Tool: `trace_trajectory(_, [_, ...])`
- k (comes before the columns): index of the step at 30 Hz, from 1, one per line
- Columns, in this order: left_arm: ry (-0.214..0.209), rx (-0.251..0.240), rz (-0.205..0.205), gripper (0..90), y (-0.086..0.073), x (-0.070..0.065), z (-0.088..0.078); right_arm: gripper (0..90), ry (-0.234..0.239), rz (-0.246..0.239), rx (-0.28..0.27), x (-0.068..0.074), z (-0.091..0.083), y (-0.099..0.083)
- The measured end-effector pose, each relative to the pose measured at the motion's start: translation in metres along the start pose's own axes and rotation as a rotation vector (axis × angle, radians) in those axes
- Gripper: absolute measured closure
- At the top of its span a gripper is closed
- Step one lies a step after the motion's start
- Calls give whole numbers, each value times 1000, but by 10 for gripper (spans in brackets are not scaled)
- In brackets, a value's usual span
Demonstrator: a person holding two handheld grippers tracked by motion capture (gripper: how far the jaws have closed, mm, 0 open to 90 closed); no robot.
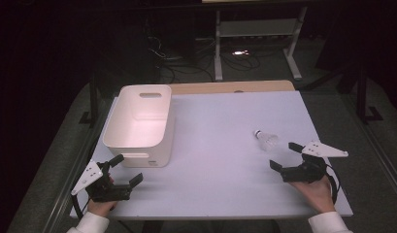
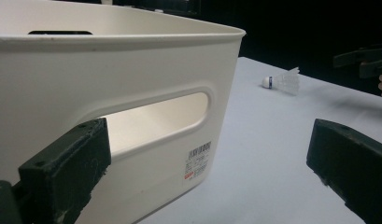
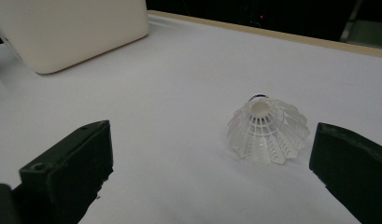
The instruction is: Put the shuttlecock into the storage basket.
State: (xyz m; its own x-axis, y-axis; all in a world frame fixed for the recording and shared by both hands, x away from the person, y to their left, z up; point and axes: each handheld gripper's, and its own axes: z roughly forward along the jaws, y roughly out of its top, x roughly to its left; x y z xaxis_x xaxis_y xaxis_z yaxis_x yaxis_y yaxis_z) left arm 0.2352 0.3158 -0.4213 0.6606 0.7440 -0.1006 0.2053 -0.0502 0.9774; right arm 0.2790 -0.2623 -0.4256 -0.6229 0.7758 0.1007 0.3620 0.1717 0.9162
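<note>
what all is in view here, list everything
bin: 1, white, left half of the table, by the left gripper
shuttlecock: 1, white with a dark band at the cork, lying on its side on the right, just ahead of the right gripper
table: 1, white top with a wooden strip along the far edge
frame: 1, white metal, on the floor behind the table
cables: several, dark, on the floor behind the table
left gripper: 1, black, open, near left of the table, next to the bin's slot
right gripper: 1, black, open, near right, aimed at the shuttlecock
hands: 2, white sleeves, at the bottom edge
</note>
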Motion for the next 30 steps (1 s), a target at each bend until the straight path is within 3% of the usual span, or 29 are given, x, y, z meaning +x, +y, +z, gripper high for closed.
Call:
trace_trajectory(15, [9,3,-9,0,-1,0,1,0,-20,6,7,2,-3,2])
trace_trajectory(30, [17,11,-3,0,-1,0,1,0,-31,7,62,0,-3,5])
